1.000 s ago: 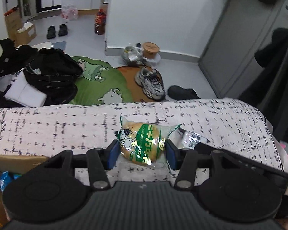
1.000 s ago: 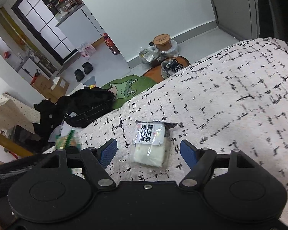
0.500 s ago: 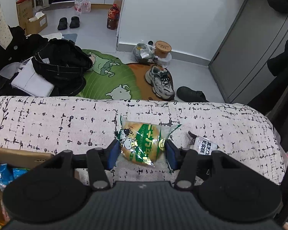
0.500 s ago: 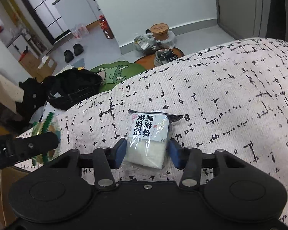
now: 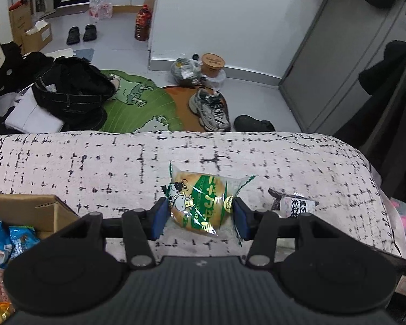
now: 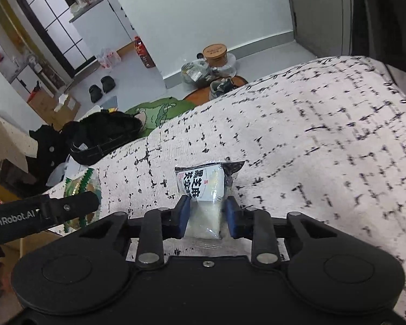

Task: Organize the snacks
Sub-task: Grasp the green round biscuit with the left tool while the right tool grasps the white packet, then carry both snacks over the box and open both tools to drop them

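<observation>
My left gripper [image 5: 200,218] is shut on a green and orange bread packet [image 5: 200,203], held just above the white patterned cloth [image 5: 94,168]. My right gripper [image 6: 206,218] is shut on a clear packet of white snack with a black-lettered label [image 6: 203,189]. That packet also shows in the left wrist view [image 5: 295,203] at the right. The left gripper's arm and the bread packet [image 6: 81,187] show at the left of the right wrist view.
An open cardboard box [image 5: 24,211] with blue snack bags [image 5: 8,241] stands at the lower left. Beyond the cloth's far edge the floor holds a green rug [image 5: 138,105], black clothes [image 5: 73,92], sneakers [image 5: 211,108] and a tub [image 5: 212,62].
The right gripper has closed on the white snack packet and lifted its near end. The left gripper still holds the bread packet and has shifted slightly toward the box.
</observation>
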Demonstrator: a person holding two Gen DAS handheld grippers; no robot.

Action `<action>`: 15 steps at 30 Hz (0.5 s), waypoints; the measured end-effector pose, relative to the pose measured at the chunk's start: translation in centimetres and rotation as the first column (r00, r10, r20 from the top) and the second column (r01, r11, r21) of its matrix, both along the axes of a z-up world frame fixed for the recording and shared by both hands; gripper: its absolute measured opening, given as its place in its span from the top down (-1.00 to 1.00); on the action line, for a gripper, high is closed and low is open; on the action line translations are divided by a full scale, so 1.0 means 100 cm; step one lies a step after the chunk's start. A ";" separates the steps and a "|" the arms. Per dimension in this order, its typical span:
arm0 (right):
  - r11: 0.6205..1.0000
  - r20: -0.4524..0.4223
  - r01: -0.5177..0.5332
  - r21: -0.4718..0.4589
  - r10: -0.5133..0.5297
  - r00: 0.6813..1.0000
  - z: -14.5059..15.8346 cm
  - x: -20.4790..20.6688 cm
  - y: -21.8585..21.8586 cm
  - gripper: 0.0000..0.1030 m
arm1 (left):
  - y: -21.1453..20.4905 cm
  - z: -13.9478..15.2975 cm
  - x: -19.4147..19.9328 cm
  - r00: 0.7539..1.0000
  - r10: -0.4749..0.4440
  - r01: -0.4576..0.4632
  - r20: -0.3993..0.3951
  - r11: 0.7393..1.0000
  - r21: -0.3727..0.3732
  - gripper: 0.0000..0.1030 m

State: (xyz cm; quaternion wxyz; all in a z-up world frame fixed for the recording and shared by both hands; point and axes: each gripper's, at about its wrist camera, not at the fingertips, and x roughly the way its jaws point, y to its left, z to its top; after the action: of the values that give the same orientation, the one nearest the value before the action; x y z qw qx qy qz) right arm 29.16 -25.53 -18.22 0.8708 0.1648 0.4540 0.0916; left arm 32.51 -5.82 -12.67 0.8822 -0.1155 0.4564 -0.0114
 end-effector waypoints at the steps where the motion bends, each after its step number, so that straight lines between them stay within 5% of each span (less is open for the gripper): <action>1: 1.000 0.003 0.004 0.006 -0.004 1.000 0.003 -0.002 -0.003 0.47 | -0.002 0.002 -0.001 1.000 -0.011 0.011 0.003 1.000 0.001 0.02; 15: 0.999 0.062 -0.010 0.039 0.007 0.998 0.051 -0.032 -0.009 0.47 | -0.002 0.039 -0.033 0.997 -0.058 0.059 0.044 0.998 -0.002 0.02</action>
State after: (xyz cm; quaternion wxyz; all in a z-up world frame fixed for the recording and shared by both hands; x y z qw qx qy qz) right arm 26.00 -26.40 -13.15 0.8805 0.1773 0.4258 0.1093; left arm 29.25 -6.06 -8.75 0.8911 -0.1032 0.4401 -0.0405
